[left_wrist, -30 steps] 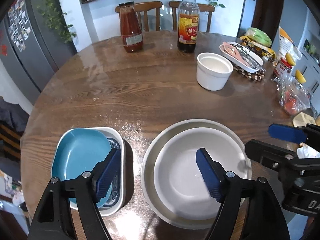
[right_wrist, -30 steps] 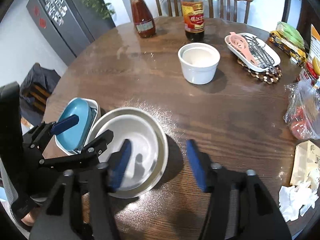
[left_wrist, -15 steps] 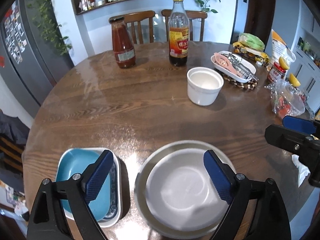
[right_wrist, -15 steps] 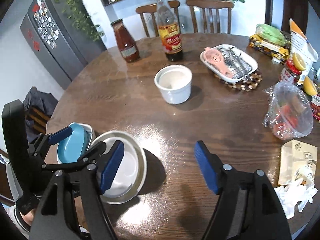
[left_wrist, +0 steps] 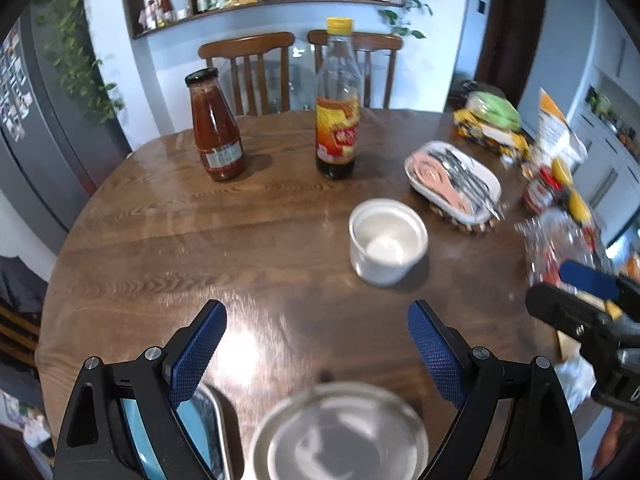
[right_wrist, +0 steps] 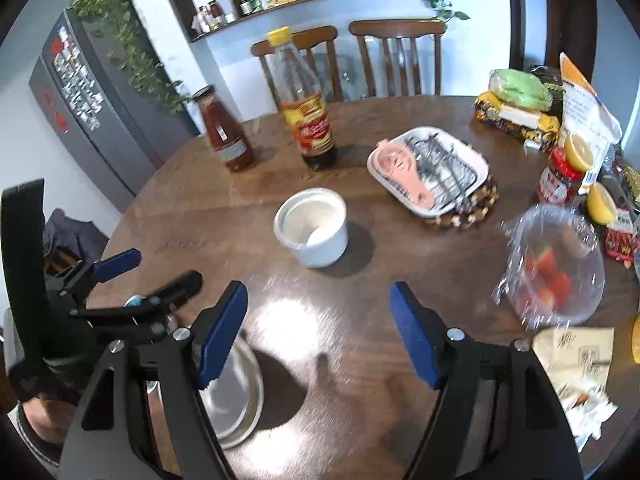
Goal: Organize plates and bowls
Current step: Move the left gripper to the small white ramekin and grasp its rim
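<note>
Your left gripper hid most of the blue dish nested in a white rectangular dish at the table's near left edge; only slivers showed behind its left finger. Beside it, the stacked round plates were blurred and cut off by the bottom edge in the left view. The round wooden table sat before two chairs and a wall shelf of jars. At the far edge stood a red sauce bottle and a dark vinegar bottle; the white ramekin sat near the middle, a utensil tray to its right. Only your right view showed the bagged container clearly, and the left gripper from the side. Both jaws had just been opening: the left spread wide, your right gripper spread too, nothing between either pair.
</note>
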The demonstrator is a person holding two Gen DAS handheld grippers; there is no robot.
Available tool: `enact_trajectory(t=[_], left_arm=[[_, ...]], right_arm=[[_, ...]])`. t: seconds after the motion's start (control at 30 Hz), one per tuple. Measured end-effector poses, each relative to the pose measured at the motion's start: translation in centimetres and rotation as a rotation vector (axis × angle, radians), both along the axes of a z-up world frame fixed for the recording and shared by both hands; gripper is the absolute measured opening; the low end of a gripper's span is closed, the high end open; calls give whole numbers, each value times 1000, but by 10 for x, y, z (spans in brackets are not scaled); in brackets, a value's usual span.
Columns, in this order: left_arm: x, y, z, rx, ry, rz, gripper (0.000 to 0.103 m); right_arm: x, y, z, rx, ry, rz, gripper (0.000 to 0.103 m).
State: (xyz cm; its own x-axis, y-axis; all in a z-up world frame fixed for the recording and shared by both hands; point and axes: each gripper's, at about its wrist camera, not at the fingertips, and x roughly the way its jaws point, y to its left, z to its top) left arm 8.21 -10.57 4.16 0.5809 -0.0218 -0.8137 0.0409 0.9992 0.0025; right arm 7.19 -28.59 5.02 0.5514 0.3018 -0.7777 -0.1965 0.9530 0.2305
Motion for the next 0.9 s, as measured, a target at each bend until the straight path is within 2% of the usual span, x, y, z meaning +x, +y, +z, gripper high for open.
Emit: enact_trajectory(t=[0.2, 0.47, 0.67, 0.9], left_arm=[[34, -7, -12, 39, 37, 18, 92], [66, -20, -47, 93, 89, 11, 92], [73, -25, -58, 68, 93, 7, 92], [85, -32, -63, 62, 101, -7, 92]], right_arm=[[37, -6, -7, 7, 26, -29, 75], [78, 3, -25, -17, 70, -17, 72], [97, 14, -45, 1, 107, -2, 60], [112, 19, -55, 6, 126, -5, 58]])
